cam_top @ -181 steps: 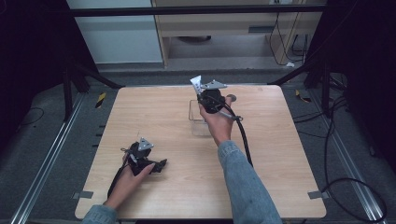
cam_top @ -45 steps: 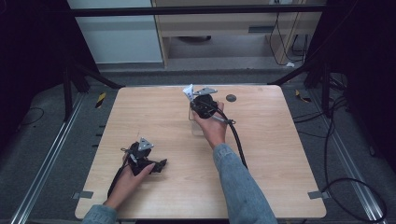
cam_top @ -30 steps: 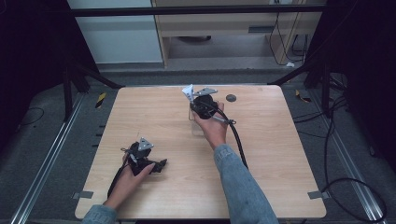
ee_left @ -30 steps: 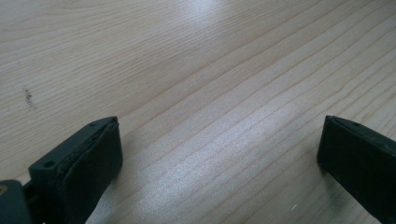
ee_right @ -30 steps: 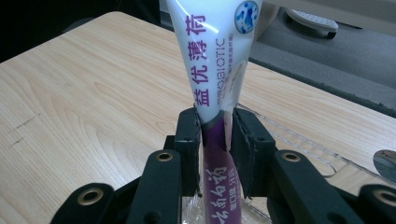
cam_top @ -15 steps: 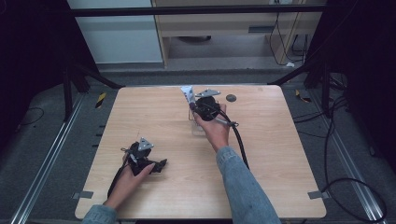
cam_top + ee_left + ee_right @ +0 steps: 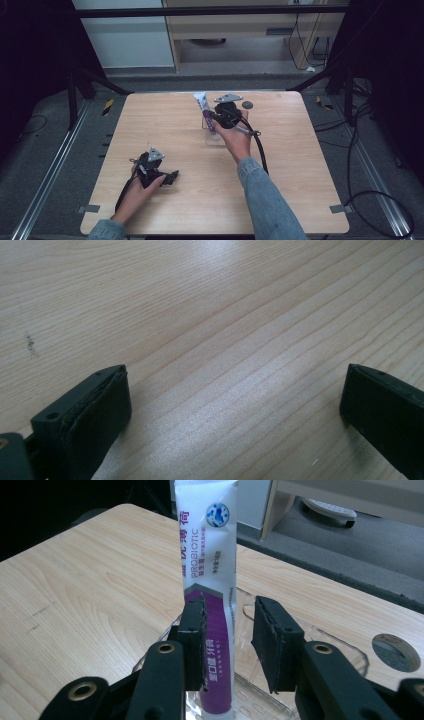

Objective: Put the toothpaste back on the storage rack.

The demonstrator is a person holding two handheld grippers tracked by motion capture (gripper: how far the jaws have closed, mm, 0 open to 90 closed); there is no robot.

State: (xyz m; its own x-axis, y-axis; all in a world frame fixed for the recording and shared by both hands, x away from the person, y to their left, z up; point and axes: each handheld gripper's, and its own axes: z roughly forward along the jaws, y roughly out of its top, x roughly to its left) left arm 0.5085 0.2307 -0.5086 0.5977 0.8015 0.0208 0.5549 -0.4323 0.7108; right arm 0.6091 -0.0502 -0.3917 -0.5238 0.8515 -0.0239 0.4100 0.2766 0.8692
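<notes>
A long white and purple sachet (image 7: 209, 555) stands upright with its lower end in a clear plastic container (image 7: 325, 650). My right gripper (image 7: 230, 611) straddles it. The left jaw lies against the sachet, and a small gap separates it from the right jaw, so the gripper is open. From above, the sachet (image 7: 205, 111) leans over the container (image 7: 216, 138) near the table's far middle, with the right gripper (image 7: 218, 118) beside it. My left gripper (image 7: 169, 177) rests at the near left of the table. Its jaws are wide apart over bare wood (image 7: 235, 385), with nothing between them.
A small dark round disc (image 7: 247, 105) lies on the wooden table (image 7: 300, 165) just right of the right gripper; it also shows in the right gripper view (image 7: 397, 652). Black cable trails from the right gripper (image 7: 260, 150). Dark frame legs stand around the table.
Since six seconds ago the right gripper and the sachet have shifted a little left and nearer. Over the last second they hardly moved. The left gripper has stayed put.
</notes>
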